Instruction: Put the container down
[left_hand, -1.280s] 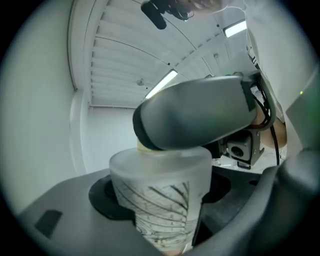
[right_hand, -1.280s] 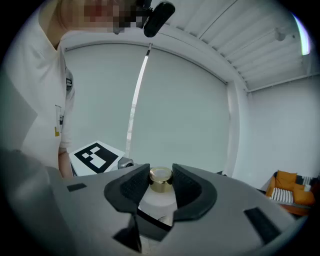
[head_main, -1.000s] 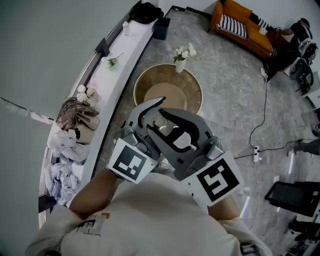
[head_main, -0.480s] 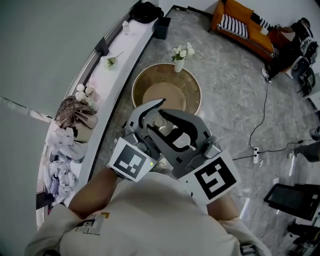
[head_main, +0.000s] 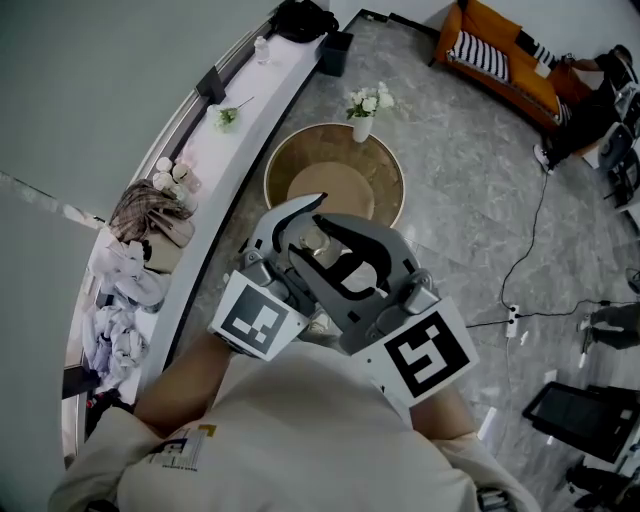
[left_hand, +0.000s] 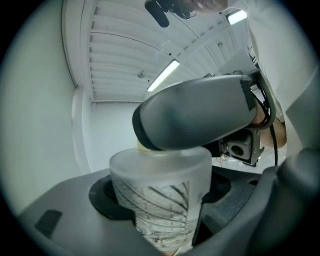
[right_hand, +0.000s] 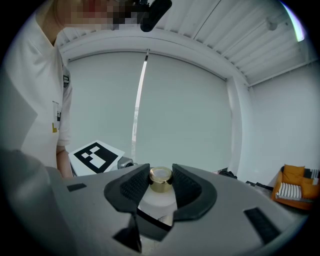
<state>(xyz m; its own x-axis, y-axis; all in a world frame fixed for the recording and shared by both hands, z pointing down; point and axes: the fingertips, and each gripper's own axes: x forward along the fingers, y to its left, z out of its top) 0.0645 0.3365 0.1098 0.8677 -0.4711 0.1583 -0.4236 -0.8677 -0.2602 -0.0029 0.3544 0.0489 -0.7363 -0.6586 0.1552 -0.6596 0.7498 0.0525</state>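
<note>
The container (left_hand: 159, 200) is a frosted white bottle with a dark leaf pattern and a gold cap (right_hand: 161, 180). I hold it in the air in front of the person's chest, above the floor and short of the round table. My left gripper (left_hand: 160, 212) is shut on its body. Round the cap from above, my right gripper (right_hand: 161, 182) is shut, its ribbed pads (right_hand: 136, 184) touching both sides. In the head view the left gripper (head_main: 300, 225) and right gripper (head_main: 345, 262) cross over each other, and only a pale bit of the container (head_main: 317, 240) shows between them.
Just beyond the grippers stands a round brown table (head_main: 290, 160), with a small vase of white flowers (head_main: 366, 106) at its far edge. A long white counter (head_main: 215, 150) with cloths and small items runs along the left. An orange sofa (head_main: 500, 60) and cables lie on the floor at right.
Both grippers and the container keep the same pose. Only the head view has drifted slightly.
</note>
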